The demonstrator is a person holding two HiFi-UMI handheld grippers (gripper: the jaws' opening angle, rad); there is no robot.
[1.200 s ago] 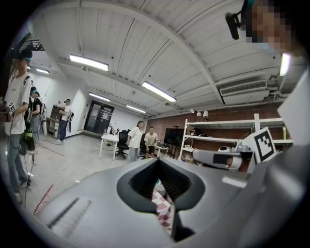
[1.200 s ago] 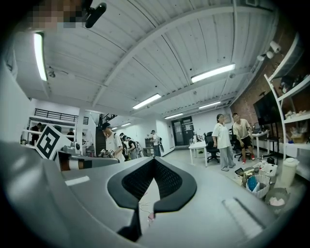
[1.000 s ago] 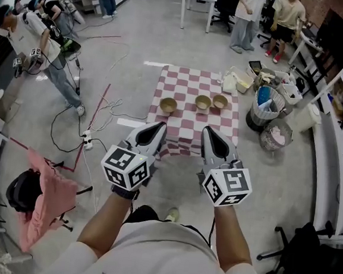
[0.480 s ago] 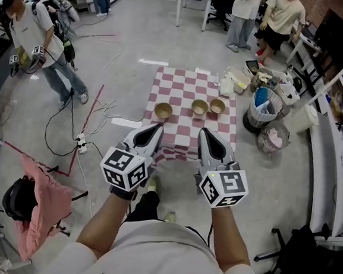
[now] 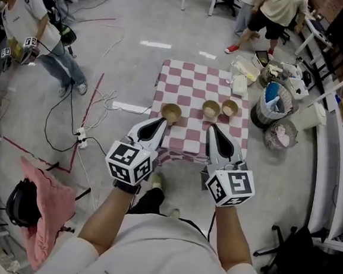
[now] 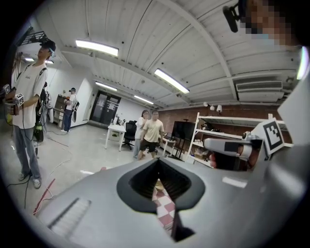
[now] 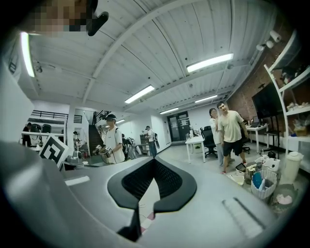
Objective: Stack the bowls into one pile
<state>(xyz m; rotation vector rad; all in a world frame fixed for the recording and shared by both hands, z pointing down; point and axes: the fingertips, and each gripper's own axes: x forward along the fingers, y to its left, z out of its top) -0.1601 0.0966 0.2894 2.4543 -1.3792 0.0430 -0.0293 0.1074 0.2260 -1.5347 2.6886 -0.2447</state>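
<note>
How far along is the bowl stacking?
Done: nothing. The left bowl, middle bowl and right bowl sit unstacked on the checkered table. In hand: nothing; the left gripper and right gripper are shut and empty. Left: all the stacking.

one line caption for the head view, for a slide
Left gripper and right gripper, shut and empty, before a checkered table bearing unstacked left bowl, middle bowl and right bowl.
</note>
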